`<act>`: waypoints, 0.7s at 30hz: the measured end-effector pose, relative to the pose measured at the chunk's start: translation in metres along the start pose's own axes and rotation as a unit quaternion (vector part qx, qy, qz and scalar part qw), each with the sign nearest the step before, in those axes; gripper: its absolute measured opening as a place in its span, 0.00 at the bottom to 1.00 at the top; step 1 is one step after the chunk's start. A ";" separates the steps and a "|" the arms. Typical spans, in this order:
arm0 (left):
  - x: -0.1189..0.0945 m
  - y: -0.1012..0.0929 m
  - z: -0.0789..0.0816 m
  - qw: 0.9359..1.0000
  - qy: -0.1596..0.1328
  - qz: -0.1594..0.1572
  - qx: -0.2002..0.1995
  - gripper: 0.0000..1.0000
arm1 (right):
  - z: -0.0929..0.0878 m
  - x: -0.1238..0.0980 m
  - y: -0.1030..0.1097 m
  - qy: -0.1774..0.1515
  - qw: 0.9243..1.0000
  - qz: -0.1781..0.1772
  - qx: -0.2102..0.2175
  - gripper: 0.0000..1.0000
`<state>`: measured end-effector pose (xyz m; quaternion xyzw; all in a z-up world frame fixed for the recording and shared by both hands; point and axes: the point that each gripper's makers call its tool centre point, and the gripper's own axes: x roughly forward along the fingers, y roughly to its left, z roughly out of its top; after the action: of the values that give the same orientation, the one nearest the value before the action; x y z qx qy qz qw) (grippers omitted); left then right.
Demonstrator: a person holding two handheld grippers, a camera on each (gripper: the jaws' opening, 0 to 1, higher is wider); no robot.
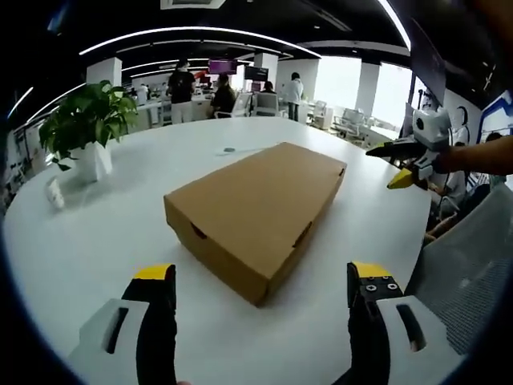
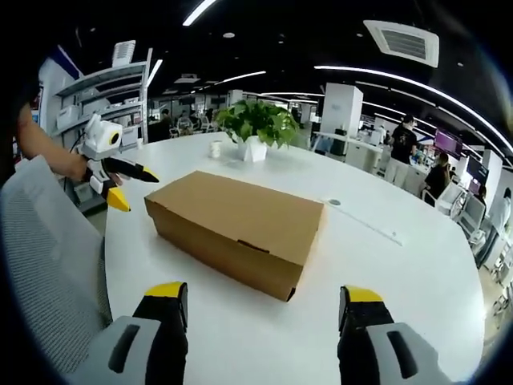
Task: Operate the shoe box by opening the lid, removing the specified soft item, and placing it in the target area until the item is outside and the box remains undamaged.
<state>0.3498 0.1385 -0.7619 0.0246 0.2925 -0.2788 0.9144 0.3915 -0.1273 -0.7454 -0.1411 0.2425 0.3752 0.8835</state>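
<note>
My left gripper (image 1: 260, 281) stands released, its two black jaws tipped in yellow spread wide apart with only bare tabletop between them. My right gripper (image 2: 263, 301) is likewise released: two black, yellow-capped jaws on pale grey housings, held apart over the table and touching nothing. In the left gripper view the right gripper (image 1: 401, 164) comes in from the right edge, held in a hand, its yellow-tipped jaws parted and hanging just off the far corner of the box without touching it. In the right gripper view the left gripper (image 2: 120, 183) comes in from the left the same way, jaws parted, near the box's end.

Between the two tools lies one shoe box (image 1: 260, 204), a flat rectangular carton of plain brown cardboard with a matte surface and sharp folded edges. Its lid is down and closed, with small tab slots showing along the side wall. It rests flat on the table (image 1: 88, 249), a big rounded top with a smooth, glossy white finish.

Farther off on the table stands one leafy green plant in a white faceted pot (image 2: 255, 132), and beside it one small white cup (image 2: 215, 148). A grey mesh chair back (image 2: 40, 257) sits at the table's edge. Several people stand and sit at desks in the office background.
</note>
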 end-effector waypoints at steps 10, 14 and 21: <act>0.009 0.008 -0.001 1.000 0.001 0.012 -0.012 0.87 | -0.002 0.018 -0.013 0.002 1.000 -0.001 0.006 0.72; 0.014 0.009 -0.001 1.000 0.004 0.012 -0.015 0.85 | -0.002 0.022 -0.016 0.003 1.000 -0.003 0.005 0.71; 0.022 0.008 -0.002 1.000 0.013 0.012 -0.006 0.82 | -0.003 0.033 -0.021 0.009 1.000 -0.003 0.004 0.68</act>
<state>0.3674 0.1350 -0.7765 0.0264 0.3057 -0.2657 0.9139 0.4254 -0.1232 -0.7644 -0.1417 0.2513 0.3704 0.8829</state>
